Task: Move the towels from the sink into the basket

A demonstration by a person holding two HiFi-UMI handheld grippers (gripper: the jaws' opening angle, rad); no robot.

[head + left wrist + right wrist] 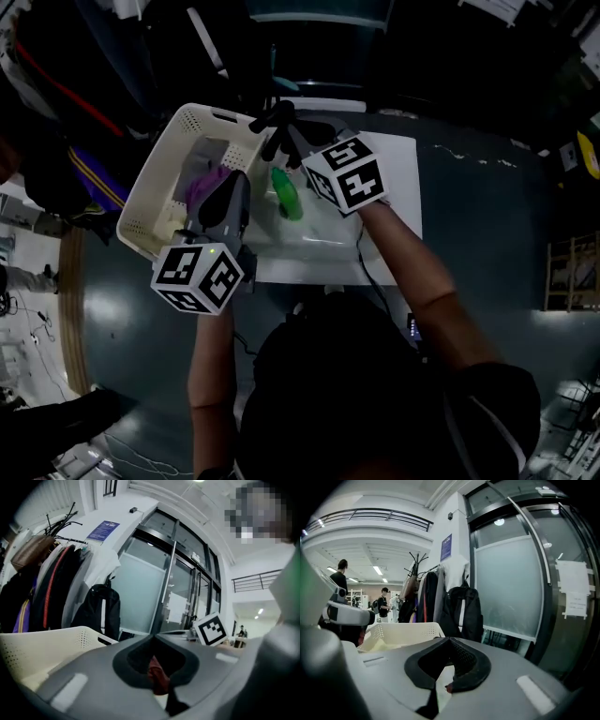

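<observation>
L gripper [157, 670]: my jaws are pinched together on a purple towel [208, 184]. In the L gripper view the cloth shows as a dark reddish wad right at the jaw tips.
L gripper position: above the basket [155, 202], pointing into it about level, marker cube toward me.
R gripper [443, 679]: my jaws are fully closed w/ nothing btw them. Only a white surface shows through the slit below.
R gripper position: over the far side of the sink [323, 246], tips near the basket's far corner. Can't tell if they touch it.
Purple towel: at the L jaws, inside the basket's rim. Can't tell if it reaches the bottom.
Green towel [286, 192]: lying in the sink btw the two grippers, nothing gripping it.
Yellow cloth [173, 223]: pale, in the basket by its near-left wall.
Basket: white, perforated walls w/ a handle slot, left of the sink and just beside it.
Sink: shallow pale tub set in the white tabletop [398, 202].
Background: coat rack [51, 581] w/ dark coats & bags behind the basket. Glass door [159, 588] further back. People [342, 581] far off in the R gripper view.
</observation>
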